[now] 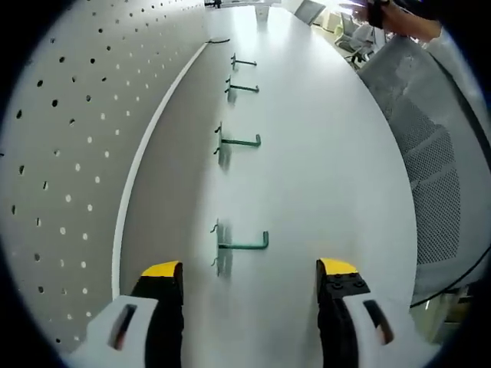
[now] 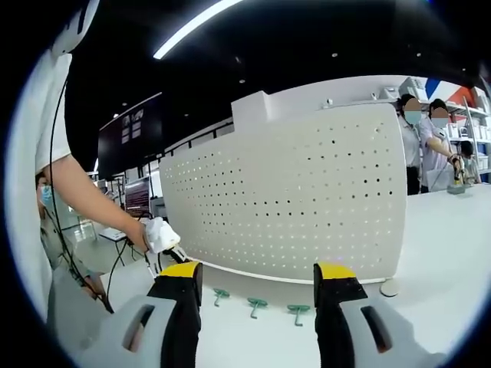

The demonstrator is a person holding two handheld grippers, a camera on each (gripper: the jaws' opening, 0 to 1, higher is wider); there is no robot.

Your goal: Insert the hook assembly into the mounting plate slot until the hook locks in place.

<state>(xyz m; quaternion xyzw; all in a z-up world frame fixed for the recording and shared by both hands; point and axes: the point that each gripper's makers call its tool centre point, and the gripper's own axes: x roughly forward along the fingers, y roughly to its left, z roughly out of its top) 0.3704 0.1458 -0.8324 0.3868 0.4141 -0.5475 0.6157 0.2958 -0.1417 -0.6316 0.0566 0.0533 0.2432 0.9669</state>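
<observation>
Hooks: four green hooks point(image 1: 244, 244) lie in a row on the white surface point(image 1: 330, 176), running from 6 toward 12 o'clock in the left gripper view; three point(image 2: 255, 306) show in the right gripper view.
Pegboard: perforated white pegboard point(image 1: 69, 153) stands at 9 o'clock (holes unfilled, as far as visible).
Left hand-held gripper point(image 1: 251, 287): jaws apart, holding nothing.
Right hand-held gripper point(image 2: 257, 285): jaws apart, empty, facing the pegboard point(image 2: 284, 192).
</observation>
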